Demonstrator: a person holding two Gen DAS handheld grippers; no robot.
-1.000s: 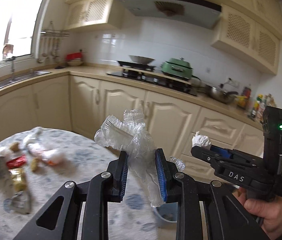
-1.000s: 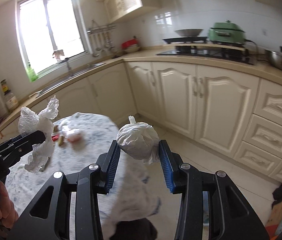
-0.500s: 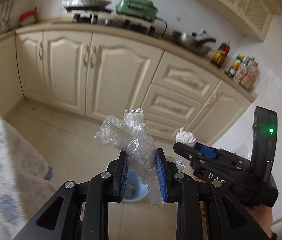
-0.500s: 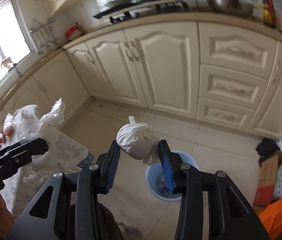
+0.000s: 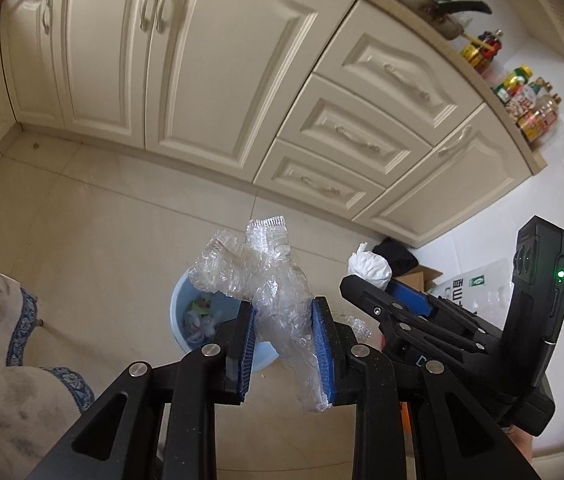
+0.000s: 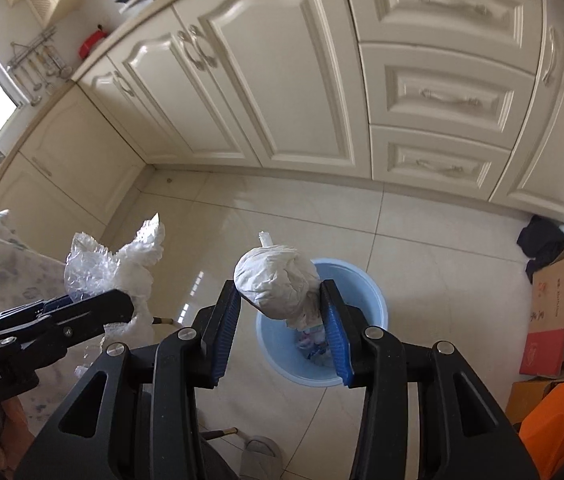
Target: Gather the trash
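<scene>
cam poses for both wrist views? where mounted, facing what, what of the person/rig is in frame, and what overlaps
Left wrist: behind the left claw, tilted down at floor and cabinets; claw pinches clear plastic wrap, right claw beside it.
Right wrist: behind the right claw, tilted down; claw holds a white paper wad; left claw, a slippered foot in frame.
Shared: blue bin, both trash pieces, cabinets, cardboard box.

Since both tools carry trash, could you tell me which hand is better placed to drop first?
Probably the right: its tool holds the white wad directly over the blue bin, while the left tool's clear plastic sits nearer the rim.
</scene>
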